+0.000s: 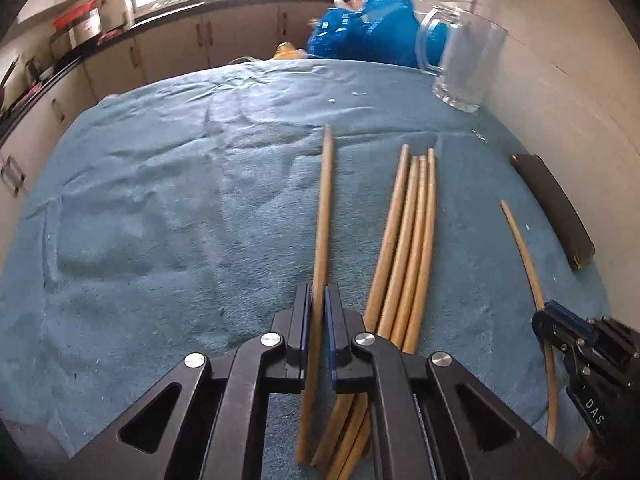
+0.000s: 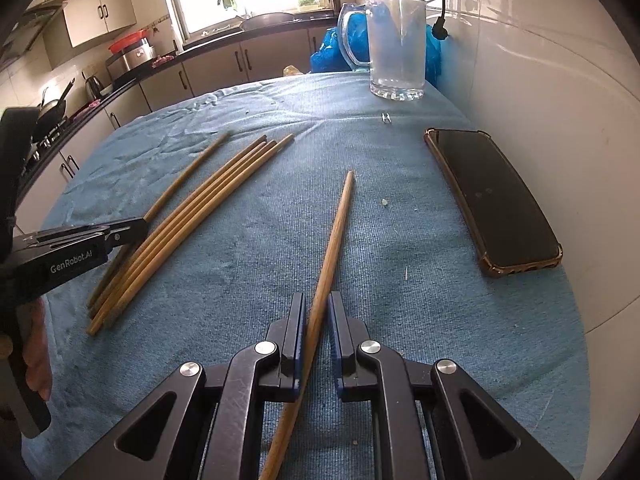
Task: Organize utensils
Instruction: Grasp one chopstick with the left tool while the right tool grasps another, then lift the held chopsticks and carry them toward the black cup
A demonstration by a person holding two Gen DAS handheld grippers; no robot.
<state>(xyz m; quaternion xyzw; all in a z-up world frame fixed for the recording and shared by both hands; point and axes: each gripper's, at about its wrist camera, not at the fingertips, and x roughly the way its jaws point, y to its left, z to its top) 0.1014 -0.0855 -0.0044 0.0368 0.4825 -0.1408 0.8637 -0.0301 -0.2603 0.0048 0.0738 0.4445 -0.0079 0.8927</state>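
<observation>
The left gripper (image 1: pixel 318 300) is clamped on a single chopstick (image 1: pixel 323 216) that points toward 12 o'clock over the blue cloth (image 1: pixel 160 200). Just beside it, at 1 o'clock, lies a bundle of four chopsticks (image 1: pixel 408 248). The right gripper (image 2: pixel 318 308) pinches another chopstick (image 2: pixel 332 248), aimed at 12 o'clock. A glass mug (image 2: pixel 396 48) stands far off at 1 o'clock, a phone (image 2: pixel 496 200) at 2 o'clock.

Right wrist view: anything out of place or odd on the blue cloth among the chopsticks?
Yes: a phone in a brown case lies on the blue cloth by the wall, no utensil. Small pale crumbs dot the cloth near it. The glass mug stands upright and empty, and no chopstick looks broken.
</observation>
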